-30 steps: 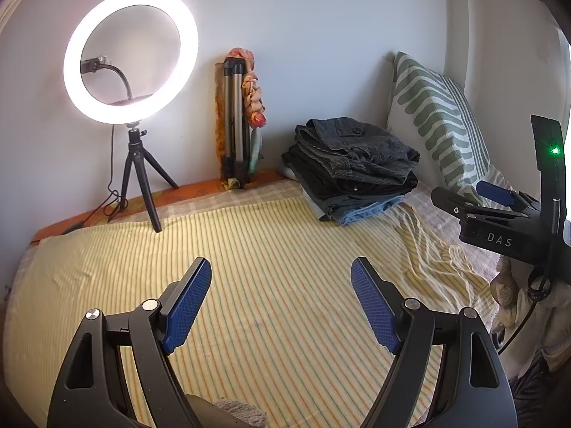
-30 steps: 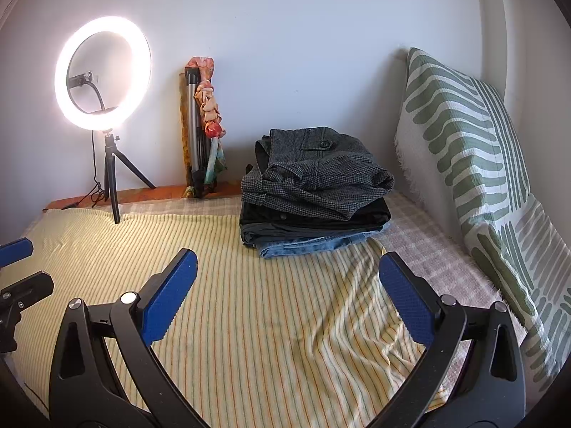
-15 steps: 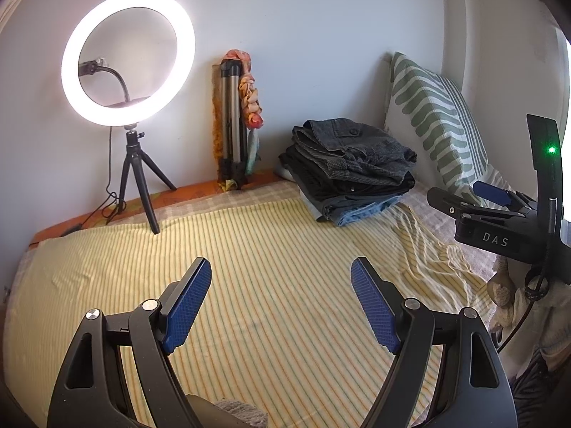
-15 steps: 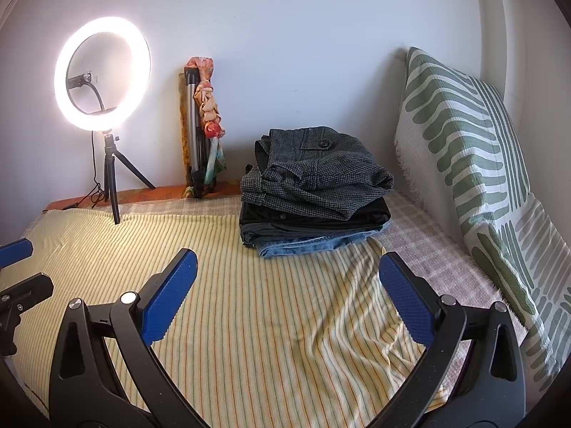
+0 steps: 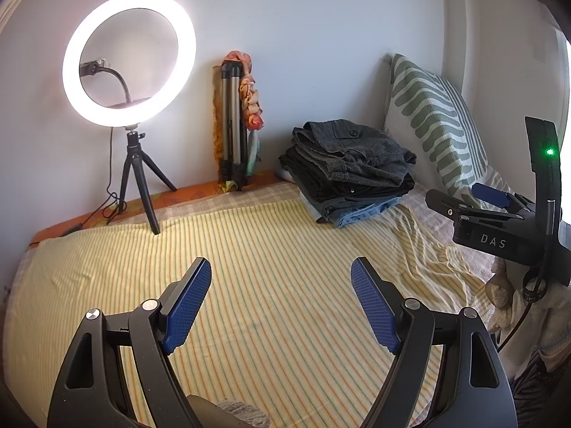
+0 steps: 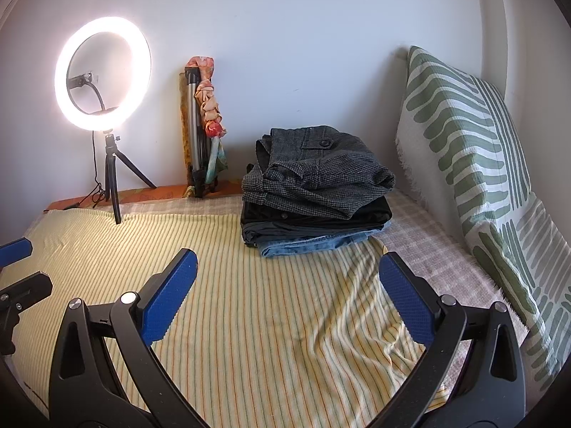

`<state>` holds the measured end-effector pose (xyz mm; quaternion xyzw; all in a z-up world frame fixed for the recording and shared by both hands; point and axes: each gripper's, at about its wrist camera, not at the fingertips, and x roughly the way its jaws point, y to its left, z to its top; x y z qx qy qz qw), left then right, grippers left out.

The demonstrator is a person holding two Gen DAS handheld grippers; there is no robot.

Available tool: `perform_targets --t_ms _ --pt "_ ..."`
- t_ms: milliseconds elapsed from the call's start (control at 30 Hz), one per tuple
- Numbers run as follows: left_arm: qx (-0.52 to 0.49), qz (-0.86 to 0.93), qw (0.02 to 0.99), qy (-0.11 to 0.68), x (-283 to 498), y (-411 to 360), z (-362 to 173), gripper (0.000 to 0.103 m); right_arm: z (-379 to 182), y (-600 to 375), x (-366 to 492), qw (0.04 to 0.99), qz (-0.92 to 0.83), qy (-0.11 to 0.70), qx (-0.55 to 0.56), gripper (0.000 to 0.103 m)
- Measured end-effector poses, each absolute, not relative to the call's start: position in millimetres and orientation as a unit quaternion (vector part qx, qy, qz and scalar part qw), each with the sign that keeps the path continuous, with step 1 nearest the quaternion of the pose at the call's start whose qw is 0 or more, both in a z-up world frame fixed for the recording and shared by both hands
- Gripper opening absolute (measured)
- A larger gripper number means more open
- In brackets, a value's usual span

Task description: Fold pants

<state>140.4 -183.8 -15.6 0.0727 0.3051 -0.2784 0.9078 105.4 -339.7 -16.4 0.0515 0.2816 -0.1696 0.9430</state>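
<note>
1. Mostly bed (image 5: 271, 285): yellow striped sheet (image 6: 271, 321), white wall, lit ring light (image 5: 129, 59) on tripod at back left.
2. Green-patterned pillow (image 6: 474, 149) leans upright at right.
3. Folded pants stack (image 6: 317, 185) sits on bed beside pillow.
4. Left tongs (image 5: 280, 301) and right tongs (image 6: 287, 290) both spread wide, empty, above sheet.

Left hand-held gripper (image 5: 280, 301): black frame, blue textured pads (image 5: 187, 303), silver screws.
</note>
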Motion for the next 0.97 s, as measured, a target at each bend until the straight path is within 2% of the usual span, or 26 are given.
perform_targets --t_ms 967 --pt "0.082 -0.284 0.909 0.295 136.7 -183.8 -14.6 0.081 -19.0 -337.6 107.6 0.943 -0.164 0.285 0.050 0.103"
